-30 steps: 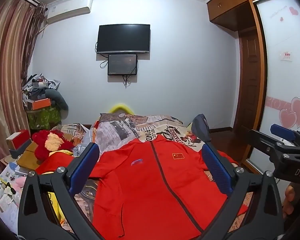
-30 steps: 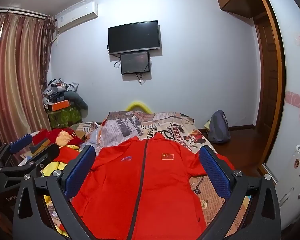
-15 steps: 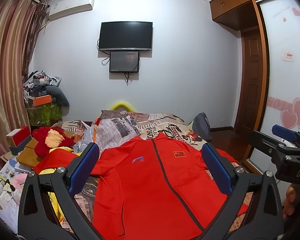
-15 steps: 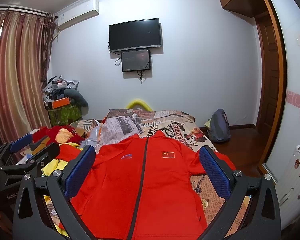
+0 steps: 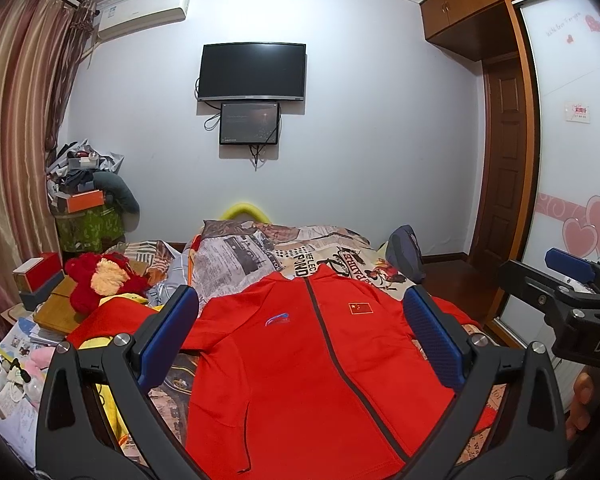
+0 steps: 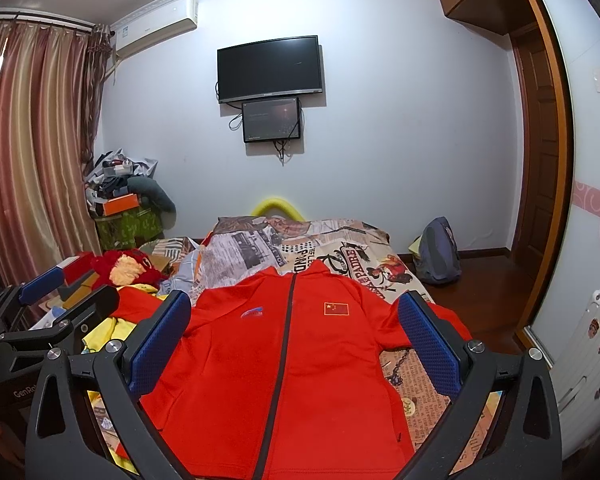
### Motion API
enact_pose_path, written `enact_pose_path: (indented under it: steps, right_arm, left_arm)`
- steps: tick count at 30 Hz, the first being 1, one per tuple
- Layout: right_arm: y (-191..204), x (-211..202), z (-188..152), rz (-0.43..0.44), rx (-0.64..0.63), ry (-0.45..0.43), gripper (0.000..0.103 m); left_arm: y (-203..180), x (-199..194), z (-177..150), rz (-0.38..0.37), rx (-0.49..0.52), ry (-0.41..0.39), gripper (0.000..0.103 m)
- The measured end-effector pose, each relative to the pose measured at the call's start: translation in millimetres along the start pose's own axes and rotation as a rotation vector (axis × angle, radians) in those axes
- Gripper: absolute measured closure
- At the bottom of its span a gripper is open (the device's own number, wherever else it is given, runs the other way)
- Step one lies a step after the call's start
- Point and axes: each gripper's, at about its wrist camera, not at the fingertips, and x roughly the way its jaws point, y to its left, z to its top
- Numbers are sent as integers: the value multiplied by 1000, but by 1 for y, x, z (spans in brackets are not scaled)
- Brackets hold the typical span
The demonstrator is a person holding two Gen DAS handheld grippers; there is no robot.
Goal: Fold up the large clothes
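A red zip jacket lies flat, front up, on the bed, collar pointing to the far wall, with a small flag patch on its chest. Its sleeves spread out to both sides. My left gripper hovers open above the jacket's middle, nothing between its blue pads. My right gripper is open as well, held above the jacket and empty. In the left wrist view the right gripper shows at the right edge; in the right wrist view the left gripper shows at the left edge.
The bed carries a newspaper-print cover. A red plush toy, boxes and papers crowd the left side. A backpack sits on the floor at right, near a wooden door. A white suitcase stands by the wardrobe.
Both views have tilted slightly upward and drawn back a little; the jacket sits a bit lower in frame. Both grippers stay open and the jacket has not moved.
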Motion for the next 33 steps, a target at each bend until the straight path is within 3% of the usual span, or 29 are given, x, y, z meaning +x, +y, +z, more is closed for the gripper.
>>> enact_pose_path:
  steps: [33]
  right_arm:
    - [-1, 1, -1, -2, -2, 5, 0]
  left_arm:
    - [6, 2, -6, 13, -3, 6, 0]
